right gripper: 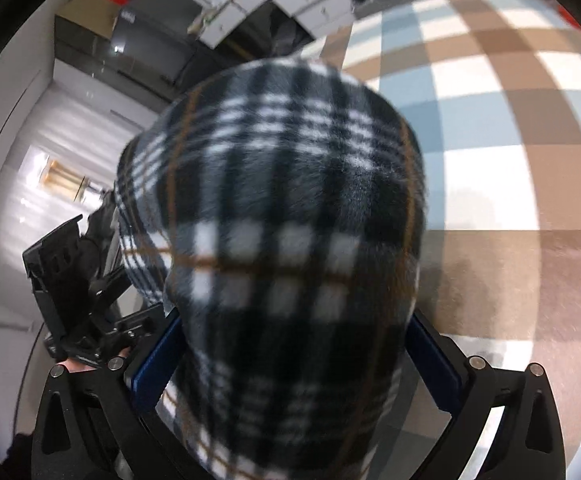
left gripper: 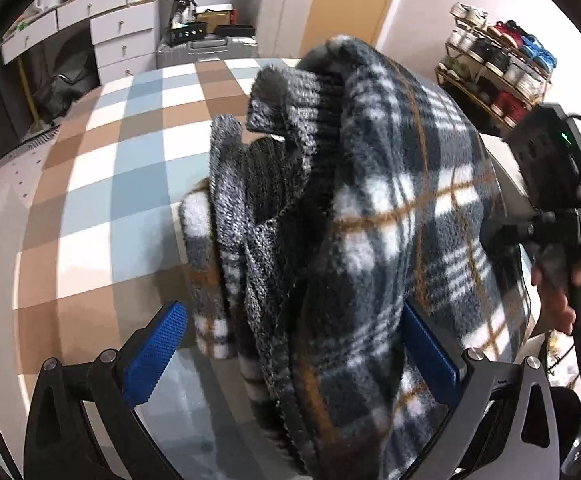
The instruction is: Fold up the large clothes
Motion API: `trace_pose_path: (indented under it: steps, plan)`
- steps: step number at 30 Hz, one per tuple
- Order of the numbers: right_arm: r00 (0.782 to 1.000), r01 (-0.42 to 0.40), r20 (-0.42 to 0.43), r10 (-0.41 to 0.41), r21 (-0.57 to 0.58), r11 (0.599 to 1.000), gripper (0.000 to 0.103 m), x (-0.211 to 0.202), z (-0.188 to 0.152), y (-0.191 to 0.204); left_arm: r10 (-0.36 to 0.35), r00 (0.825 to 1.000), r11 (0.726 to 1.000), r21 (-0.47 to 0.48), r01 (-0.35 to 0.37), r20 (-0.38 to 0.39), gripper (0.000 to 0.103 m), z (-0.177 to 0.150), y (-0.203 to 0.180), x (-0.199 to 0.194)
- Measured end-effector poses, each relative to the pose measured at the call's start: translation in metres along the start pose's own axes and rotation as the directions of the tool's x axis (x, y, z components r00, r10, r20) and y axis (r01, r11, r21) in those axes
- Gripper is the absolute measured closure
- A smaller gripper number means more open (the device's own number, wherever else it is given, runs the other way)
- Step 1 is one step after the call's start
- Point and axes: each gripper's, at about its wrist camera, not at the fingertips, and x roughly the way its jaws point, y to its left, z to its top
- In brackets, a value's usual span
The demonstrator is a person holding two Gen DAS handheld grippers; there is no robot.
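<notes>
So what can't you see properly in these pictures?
- Left wrist view: the plaid jacket covers the left gripper's right blue pad, so its grip is unclear.
- Right wrist view: the jacket is blurred and hides both pads' faces.
- Its full shape runs off the bottom edges.
- Shoe rack: too small.

Garment (left gripper: 390, 208) fleece plaid: dark grey/black and white checks, thin tan-orange lines; ribbed knit trim (left gripper: 286, 152) heathered grey-black. Bed cover (left gripper: 130, 168) big checks of brown, pale blue, white. Left gripper (left gripper: 290, 352) black frame, blue textured pads (left gripper: 156, 354); right gripper (right gripper: 290, 356) likewise black with blue pads (right gripper: 152, 364). Drawers (left gripper: 118, 36) white.
</notes>
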Motion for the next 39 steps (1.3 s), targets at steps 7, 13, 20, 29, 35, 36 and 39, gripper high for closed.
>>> trace_pose_path:
  steps: [7,13,20,29,35,36,39]
  plan:
    - [0.993,-0.072,-0.091,0.078,0.068,0.995,0.000,0.017,0.014,-0.019,-0.239,0.965,0.961,-0.166,0.220,-0.106,0.001,0.001,0.028,0.017]
    - [0.988,-0.106,-0.101,0.117,0.104,0.989,0.000,0.023,0.008,-0.027,-0.393,0.902,0.897,-0.293,0.332,-0.179,0.001,-0.007,0.040,0.031]
    - [0.986,-0.163,-0.018,0.168,0.147,0.976,0.001,0.020,-0.014,-0.036,-0.489,0.860,0.843,-0.332,0.423,-0.146,0.023,-0.012,0.041,0.030]
    - [0.984,-0.170,0.064,0.166,0.075,0.983,0.009,-0.002,-0.067,-0.010,-0.542,0.829,0.812,-0.339,0.475,-0.135,0.026,-0.016,0.048,0.024]
    - [0.980,-0.152,0.137,0.143,0.051,0.987,0.014,-0.020,-0.087,-0.001,-0.549,0.826,0.813,-0.309,0.494,-0.124,0.029,-0.019,0.040,0.007]
    - [0.980,-0.145,0.141,0.138,0.045,0.988,0.015,-0.023,-0.087,0.001,-0.555,0.823,0.808,-0.313,0.499,-0.121,0.029,-0.019,0.039,0.004]
    - [0.979,-0.131,0.156,0.128,0.014,0.991,0.017,-0.032,-0.093,0.016,-0.561,0.820,0.801,-0.321,0.505,-0.110,0.029,-0.019,0.038,-0.007]
